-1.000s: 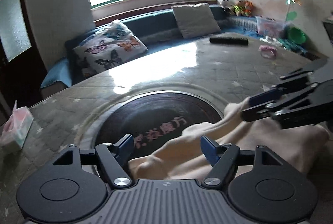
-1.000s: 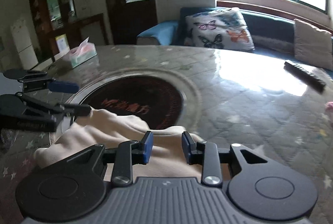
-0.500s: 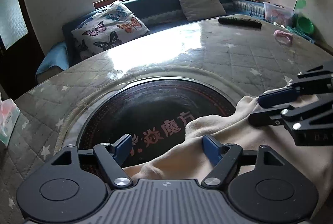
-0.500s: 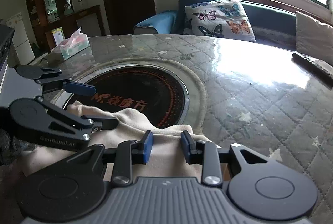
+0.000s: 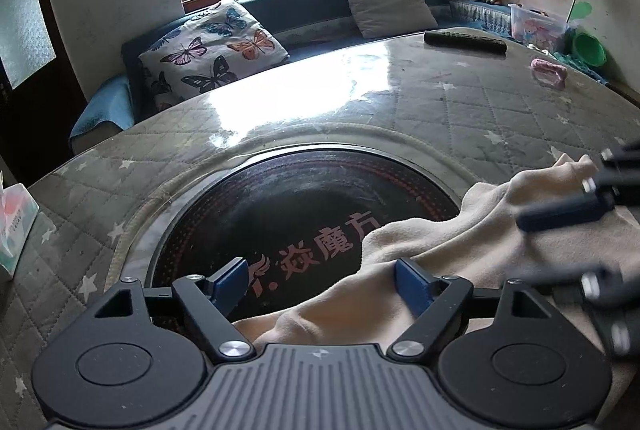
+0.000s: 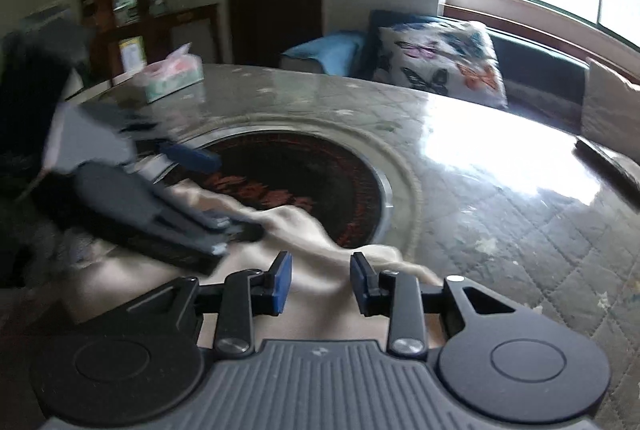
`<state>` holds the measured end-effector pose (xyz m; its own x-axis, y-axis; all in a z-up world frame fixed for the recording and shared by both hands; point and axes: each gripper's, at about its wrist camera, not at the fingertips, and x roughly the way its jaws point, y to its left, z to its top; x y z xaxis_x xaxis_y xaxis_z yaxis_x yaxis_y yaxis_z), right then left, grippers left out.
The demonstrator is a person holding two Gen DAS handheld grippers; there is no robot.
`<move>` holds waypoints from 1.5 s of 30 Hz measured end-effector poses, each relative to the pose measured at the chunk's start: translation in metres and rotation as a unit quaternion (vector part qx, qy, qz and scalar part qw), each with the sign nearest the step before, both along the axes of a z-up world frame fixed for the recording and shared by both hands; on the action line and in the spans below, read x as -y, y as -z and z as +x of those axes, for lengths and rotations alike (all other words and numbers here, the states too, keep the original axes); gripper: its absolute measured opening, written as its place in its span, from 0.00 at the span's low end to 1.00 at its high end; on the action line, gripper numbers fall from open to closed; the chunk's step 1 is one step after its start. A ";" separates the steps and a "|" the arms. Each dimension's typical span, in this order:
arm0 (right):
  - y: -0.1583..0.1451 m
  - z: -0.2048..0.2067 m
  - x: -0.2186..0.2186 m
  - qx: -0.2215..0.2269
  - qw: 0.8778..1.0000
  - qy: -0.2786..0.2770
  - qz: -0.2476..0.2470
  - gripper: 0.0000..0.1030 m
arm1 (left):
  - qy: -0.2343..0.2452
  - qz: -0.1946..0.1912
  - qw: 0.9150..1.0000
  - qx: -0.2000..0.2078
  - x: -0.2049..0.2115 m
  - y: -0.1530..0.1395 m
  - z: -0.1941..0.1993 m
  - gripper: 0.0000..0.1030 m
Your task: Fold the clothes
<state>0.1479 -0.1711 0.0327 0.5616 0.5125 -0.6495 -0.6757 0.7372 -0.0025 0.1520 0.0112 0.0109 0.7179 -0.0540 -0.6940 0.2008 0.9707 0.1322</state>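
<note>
A beige garment (image 5: 460, 250) lies crumpled on the table, partly over the dark round inset (image 5: 300, 198). My left gripper (image 5: 320, 284) hovers low over its near edge. Its jaws are wide and still opening, with cloth lying loose between them and neither pad pressing. In the right wrist view a ridge of the garment (image 6: 312, 230) runs up between the blue pads of my right gripper (image 6: 322, 282). These jaws are opening too and do not pinch it. Each gripper shows blurred in the other's view: the right gripper (image 5: 536, 246), the left gripper (image 6: 236, 196).
The table (image 5: 460, 110) has a quilted grey cover under glass. A tissue box (image 5: 16, 226) stands at its left edge. A black remote (image 5: 464, 40) and a small pink item (image 5: 548, 68) lie at the far right. A bench with cushions (image 5: 212, 46) runs behind.
The jaws of both grippers have widened. The left gripper has sunk closer to the table with the garment. The right gripper has slid towards the right edge of the left view and is blurred.
</note>
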 end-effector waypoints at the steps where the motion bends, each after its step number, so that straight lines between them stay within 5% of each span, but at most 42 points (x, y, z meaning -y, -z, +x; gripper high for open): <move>1: 0.000 -0.007 -0.003 0.001 1.000 -0.012 -0.004 0.36 | 0.000 0.000 1.000 -0.001 0.000 0.000 0.000 0.81; 17: 0.008 -0.073 -0.057 0.058 0.991 -0.120 -0.011 0.36 | -0.005 0.001 1.000 -0.007 0.002 -0.001 0.003 0.83; 25: 0.017 -0.090 -0.074 0.047 0.985 -0.165 -0.019 0.39 | -0.010 -0.002 1.000 -0.008 0.000 -0.001 0.003 0.85; 34: -0.006 -0.079 -0.010 0.015 0.997 -0.071 0.022 0.38 | -0.010 -0.001 1.000 0.020 0.000 -0.015 -0.016 0.84; 45: 0.011 -0.068 0.088 -0.030 0.998 0.043 0.021 0.38 | -0.006 0.017 0.998 0.053 0.001 -0.023 -0.084 0.85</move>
